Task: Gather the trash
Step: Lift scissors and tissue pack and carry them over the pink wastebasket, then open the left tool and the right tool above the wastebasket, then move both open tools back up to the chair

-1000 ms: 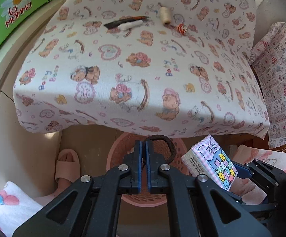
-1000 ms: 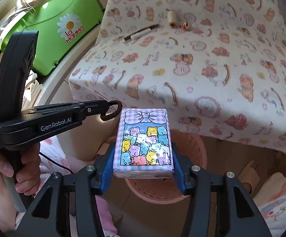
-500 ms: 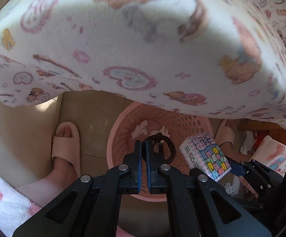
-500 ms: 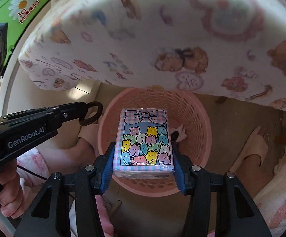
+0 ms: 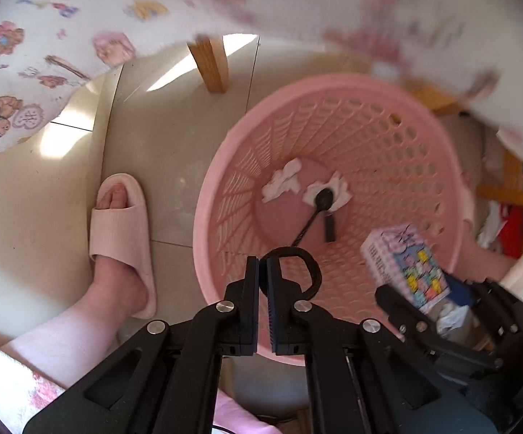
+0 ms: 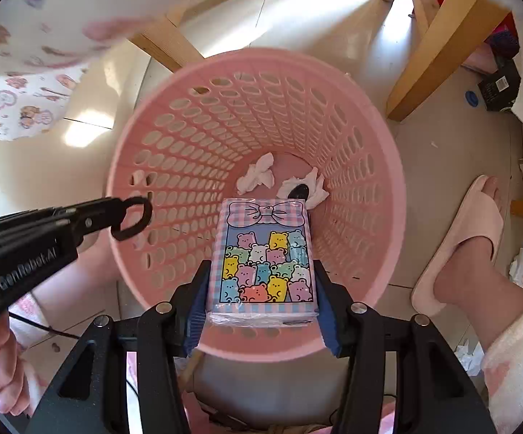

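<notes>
Two tools hang over the pink basket (image 6: 380, 166): the right tool (image 6: 261, 300) grips a tissue pack (image 6: 263, 260), the left tool (image 5: 263, 282) is closed on a black ring (image 5: 310, 267).

Beige tiled floor (image 6: 333, 18), sunlit patches, wooden table legs (image 6: 438, 47), printed cloth (image 5: 26, 83) overhanging

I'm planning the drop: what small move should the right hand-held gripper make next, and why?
Probably open the right hand-held gripper: the checked, bear-printed tissue pack it clamps already hangs over the mouth of the pink perforated plastic basket, with white crumpled tissues at the bottom.
</notes>
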